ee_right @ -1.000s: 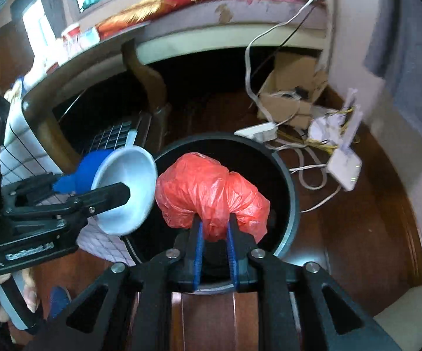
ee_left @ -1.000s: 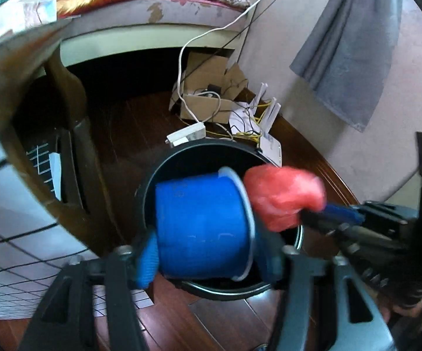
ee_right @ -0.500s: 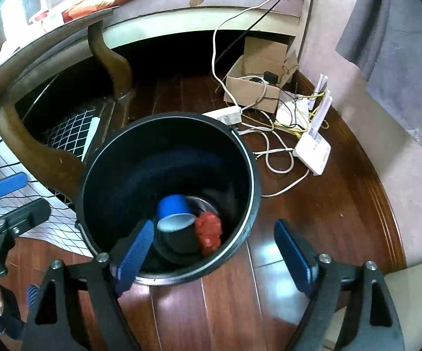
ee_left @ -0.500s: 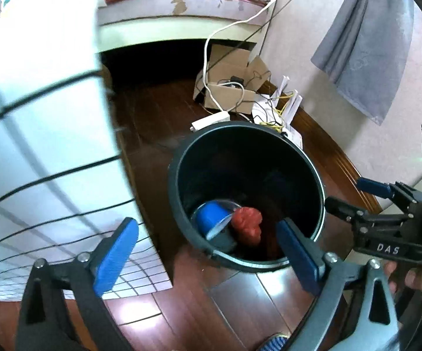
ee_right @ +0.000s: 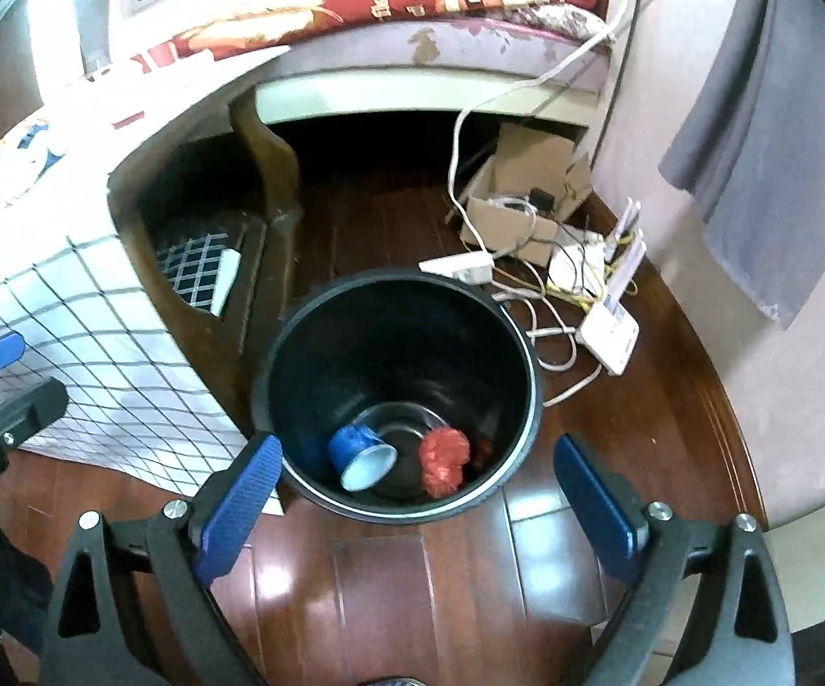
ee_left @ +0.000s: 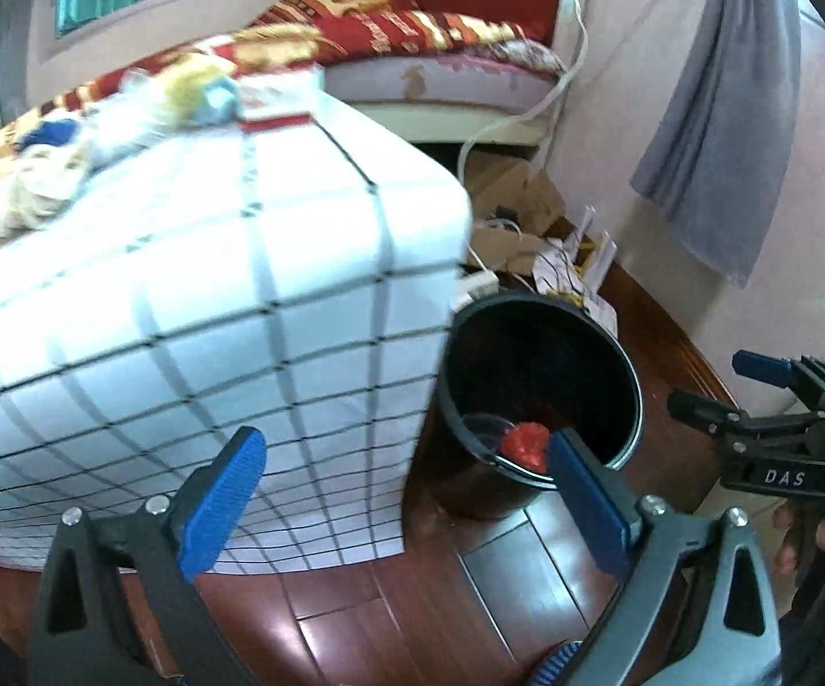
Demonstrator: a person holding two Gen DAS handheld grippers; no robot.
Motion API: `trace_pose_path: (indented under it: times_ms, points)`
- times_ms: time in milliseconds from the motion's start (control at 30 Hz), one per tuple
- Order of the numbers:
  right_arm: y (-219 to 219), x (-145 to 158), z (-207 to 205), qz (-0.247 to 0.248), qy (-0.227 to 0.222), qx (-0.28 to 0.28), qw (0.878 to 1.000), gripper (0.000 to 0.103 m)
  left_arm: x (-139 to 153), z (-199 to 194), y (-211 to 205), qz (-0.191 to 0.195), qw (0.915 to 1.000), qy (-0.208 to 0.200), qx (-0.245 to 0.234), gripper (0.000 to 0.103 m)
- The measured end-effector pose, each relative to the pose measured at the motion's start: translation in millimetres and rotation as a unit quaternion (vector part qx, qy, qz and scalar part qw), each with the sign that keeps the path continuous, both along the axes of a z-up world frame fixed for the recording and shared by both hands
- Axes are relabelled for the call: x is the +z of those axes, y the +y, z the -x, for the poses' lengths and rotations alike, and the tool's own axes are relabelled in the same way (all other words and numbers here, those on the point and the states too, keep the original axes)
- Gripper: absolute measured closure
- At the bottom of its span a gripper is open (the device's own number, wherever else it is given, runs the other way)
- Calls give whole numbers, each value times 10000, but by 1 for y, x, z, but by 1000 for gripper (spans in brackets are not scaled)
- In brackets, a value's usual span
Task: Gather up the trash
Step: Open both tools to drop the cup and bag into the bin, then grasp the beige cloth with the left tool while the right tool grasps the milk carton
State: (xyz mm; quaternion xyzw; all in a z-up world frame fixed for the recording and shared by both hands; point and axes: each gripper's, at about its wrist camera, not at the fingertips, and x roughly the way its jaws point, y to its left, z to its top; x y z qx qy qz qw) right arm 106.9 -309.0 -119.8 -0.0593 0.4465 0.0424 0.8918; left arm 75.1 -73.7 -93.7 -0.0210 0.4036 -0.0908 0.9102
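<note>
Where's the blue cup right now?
In the right wrist view the blue cup lies on its side at the bottom of the black bin, left of the red bag.

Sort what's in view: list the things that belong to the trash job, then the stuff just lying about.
Job:
black bin
blue cup, in the bin
red bag wad, in the bin
left claw, open
right claw, open

Lying about:
cardboard box
white router
power strip
gray cloth
</note>
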Motion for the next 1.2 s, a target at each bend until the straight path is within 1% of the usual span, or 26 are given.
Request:
trace_pose_path:
  times_ms: [167,333,500,600,667,767,833,933,1033,1133,1200]
  points:
    - [26,31,0,-60,-350,77,9993,6,24,10,34,72,9991,-271,318,4]
    - [64,68,0,-243,-779,365,9960,6,52,15,74,58,9957,-563,734,3]
    - [112,99,-15,-475,-1059,649,9911,6,72,11,115,39,9905,-789,1124,2]
    - [140,109,-31,-544,-1131,704,9896,6,75,-1,139,-21,9874,-800,1369,2]
    - [156,113,-40,-507,-1174,731,9891,6,74,-10,151,-102,9851,-782,1525,2]
    - [183,116,-59,-471,-1202,848,9880,6,74,-29,171,-121,9816,-765,1746,2]
    - [200,114,-74,-383,-1134,894,9888,6,72,-43,183,-110,9805,-694,1837,2]
    - [216,107,-99,-309,-978,907,9906,6,69,-67,193,-256,9790,-640,1919,2]
    - [228,99,-123,-274,-820,868,9925,6,66,-85,198,-320,9796,-558,1905,2]
    - [234,88,-145,-263,-639,834,9941,6,58,-105,200,-455,9815,-386,1820,2]
    - [239,81,-159,-251,-546,811,9949,6,53,-111,200,-503,9824,-307,1771,2]
